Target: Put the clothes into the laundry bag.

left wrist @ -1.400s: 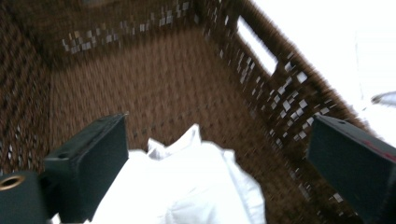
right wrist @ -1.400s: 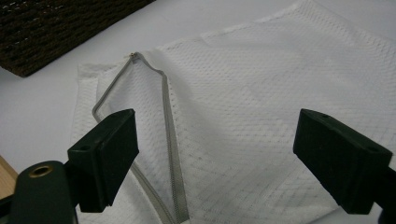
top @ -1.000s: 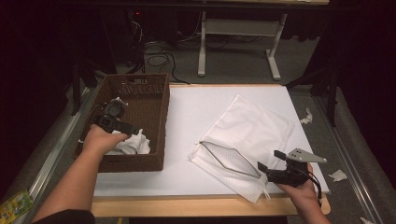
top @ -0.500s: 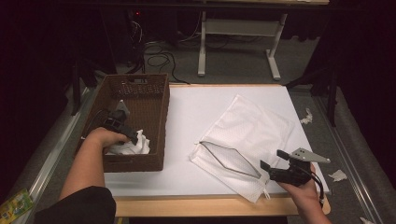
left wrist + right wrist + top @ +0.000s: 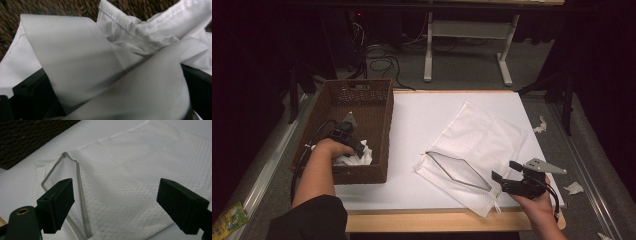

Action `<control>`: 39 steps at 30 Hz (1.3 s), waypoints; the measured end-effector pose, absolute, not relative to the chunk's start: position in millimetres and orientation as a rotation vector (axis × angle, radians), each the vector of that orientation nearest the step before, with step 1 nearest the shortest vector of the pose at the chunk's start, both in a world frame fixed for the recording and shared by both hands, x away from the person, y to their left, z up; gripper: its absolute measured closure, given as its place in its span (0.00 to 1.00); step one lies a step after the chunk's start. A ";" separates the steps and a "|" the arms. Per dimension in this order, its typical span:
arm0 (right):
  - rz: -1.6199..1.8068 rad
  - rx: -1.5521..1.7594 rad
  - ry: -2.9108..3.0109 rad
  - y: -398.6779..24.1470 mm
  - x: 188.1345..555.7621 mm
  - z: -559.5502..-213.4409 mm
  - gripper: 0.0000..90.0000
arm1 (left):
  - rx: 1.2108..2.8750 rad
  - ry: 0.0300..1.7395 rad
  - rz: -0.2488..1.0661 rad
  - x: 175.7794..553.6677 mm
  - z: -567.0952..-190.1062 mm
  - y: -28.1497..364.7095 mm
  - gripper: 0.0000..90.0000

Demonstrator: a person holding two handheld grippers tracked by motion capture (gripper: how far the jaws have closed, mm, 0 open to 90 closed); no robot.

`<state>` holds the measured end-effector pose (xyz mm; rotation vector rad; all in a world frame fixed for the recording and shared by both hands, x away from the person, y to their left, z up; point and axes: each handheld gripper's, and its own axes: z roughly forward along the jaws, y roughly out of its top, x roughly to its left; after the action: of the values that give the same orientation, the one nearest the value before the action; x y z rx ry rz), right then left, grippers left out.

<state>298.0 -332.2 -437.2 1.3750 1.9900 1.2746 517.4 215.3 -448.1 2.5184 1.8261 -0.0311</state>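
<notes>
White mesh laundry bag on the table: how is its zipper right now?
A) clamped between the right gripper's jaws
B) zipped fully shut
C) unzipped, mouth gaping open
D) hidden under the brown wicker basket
C: the white mesh laundry bag lies flat with its grey zipper parted into an open mouth, while the right gripper stands open above it, clear of the fabric.

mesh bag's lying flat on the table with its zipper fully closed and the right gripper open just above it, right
Not quite: the zipper is open, not closed. The right gripper view shows its two sides parted into a gap. The rest holds: the mesh bag lies flat on the table, and the right gripper is open above it.
</notes>
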 end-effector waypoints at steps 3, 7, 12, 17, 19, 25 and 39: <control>1.282 1.388 1.977 -333.8 297.1 -435.7 0.17 | 2.535 1.830 0.016 515.5 -449.3 212.3 0.00; 1.304 1.411 1.960 -337.8 297.1 -435.3 0.17 | 2.528 1.833 0.041 513.5 -448.9 211.5 0.02; 1.313 1.418 1.954 -340.1 296.8 -434.7 0.17 | 2.531 1.831 0.050 513.1 -447.4 211.1 0.05; 1.315 1.425 1.948 -341.2 296.8 -434.5 0.17 | 2.544 1.811 0.065 511.7 -444.0 209.3 0.13; 1.312 1.427 1.948 -341.2 296.9 -434.7 0.17 | 2.553 1.796 0.073 510.8 -442.6 207.6 0.17; 1.319 1.419 1.950 -340.6 296.6 -434.1 0.18 | 2.572 1.760 0.121 507.9 -439.2 205.1 0.30; 1.326 1.400 1.960 -339.6 296.3 -433.0 0.18 | 2.460 1.709 0.178 504.9 -427.4 207.6 0.61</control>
<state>296.3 -339.6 -433.0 1.3998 1.9597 1.3260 504.9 207.6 -427.4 2.4596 1.7087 0.1778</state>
